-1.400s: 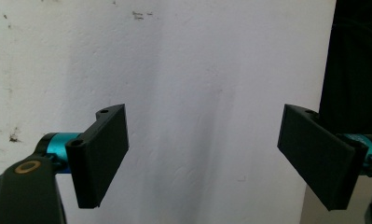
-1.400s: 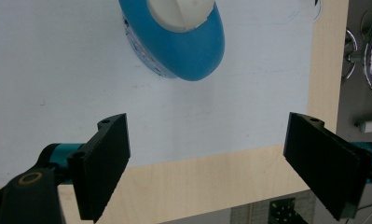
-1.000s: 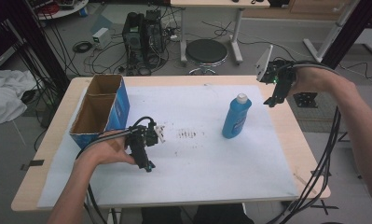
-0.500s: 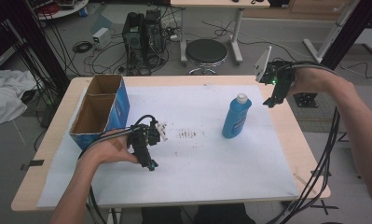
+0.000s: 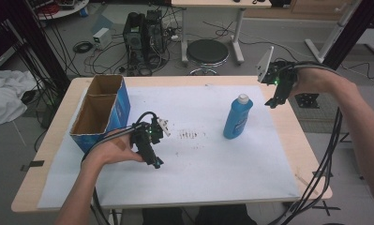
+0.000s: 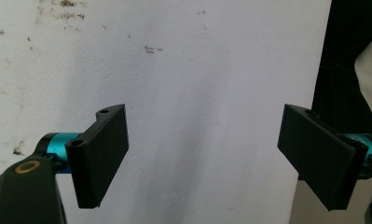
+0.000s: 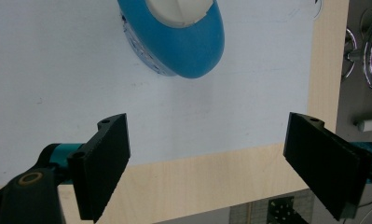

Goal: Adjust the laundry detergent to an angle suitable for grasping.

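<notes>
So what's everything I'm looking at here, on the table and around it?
Bottle: one, blue with a white cap, upright on the right half of the sheet.
Cardboard box: one, blue outside and brown inside, two open compartments, at the table's left edge.
Paper sheet: one, white, covering most of the table, with dark smudges near the middle.
Table: one, light wood.
Stool: one, black round seat, behind the table.
Left claw: one, black, open, low over the sheet.
Right claw: one, black, open, raised right of the bottle.
</notes>
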`<state>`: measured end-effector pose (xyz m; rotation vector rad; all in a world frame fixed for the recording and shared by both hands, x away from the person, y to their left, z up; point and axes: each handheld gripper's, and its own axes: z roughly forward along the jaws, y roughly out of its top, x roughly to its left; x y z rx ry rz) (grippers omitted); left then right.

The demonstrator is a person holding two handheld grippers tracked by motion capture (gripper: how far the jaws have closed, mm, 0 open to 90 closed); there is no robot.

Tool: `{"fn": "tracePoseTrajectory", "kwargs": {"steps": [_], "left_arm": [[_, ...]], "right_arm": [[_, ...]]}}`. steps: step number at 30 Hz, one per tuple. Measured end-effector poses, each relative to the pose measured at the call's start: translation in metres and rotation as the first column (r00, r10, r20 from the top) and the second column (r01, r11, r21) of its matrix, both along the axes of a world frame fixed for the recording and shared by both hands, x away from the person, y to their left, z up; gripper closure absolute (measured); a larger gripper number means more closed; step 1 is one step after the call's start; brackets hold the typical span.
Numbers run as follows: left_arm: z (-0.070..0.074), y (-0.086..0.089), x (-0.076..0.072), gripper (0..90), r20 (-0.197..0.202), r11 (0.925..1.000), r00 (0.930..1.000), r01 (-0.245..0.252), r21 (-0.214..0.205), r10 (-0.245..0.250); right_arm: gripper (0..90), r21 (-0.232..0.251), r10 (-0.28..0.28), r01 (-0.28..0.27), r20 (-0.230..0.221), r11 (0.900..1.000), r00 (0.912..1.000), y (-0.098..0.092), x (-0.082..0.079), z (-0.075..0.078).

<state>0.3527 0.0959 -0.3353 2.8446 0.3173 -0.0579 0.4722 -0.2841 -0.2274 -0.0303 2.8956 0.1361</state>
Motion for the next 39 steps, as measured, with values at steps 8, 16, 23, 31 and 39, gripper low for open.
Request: {"fn": "tracePoseTrajectory", "kwargs": {"steps": [8,16,23,31,39], "left_arm": [[0.001,-0.002,-0.001,16.3,0.0,0.9993,0.9995,-0.031,-0.02,0.031],[0.006,-0.009,0.0,16.3,0.018,0.9976,0.9983,-0.055,-0.041,0.056],[0.01,-0.027,0.004,16.3,0.036,0.9974,0.9971,-0.065,-0.029,0.066],[0.011,-0.048,0.007,16.3,0.04,0.99,0.9912,-0.124,-0.067,0.126],[0.011,-0.061,0.017,16.3,0.1,0.9733,0.9711,-0.207,-0.098,0.217]], "right_arm": [[13.7,0.002,0.0,0.0,0.0,1.0,1.0,-0.001,0.0,0.0],[13.7,0.0,-0.009,0.009,-0.002,1.0,1.0,0.0,0.0,-0.001],[13.7,-0.005,0.004,-0.004,-0.003,1.0,1.0,-0.001,0.001,-0.001],[13.7,-0.005,-0.004,0.004,-0.004,1.0,1.0,-0.001,0.001,-0.002],[13.7,-0.012,-0.009,0.009,0.001,0.9999,1.0,0.001,0.0,-0.002]]}}
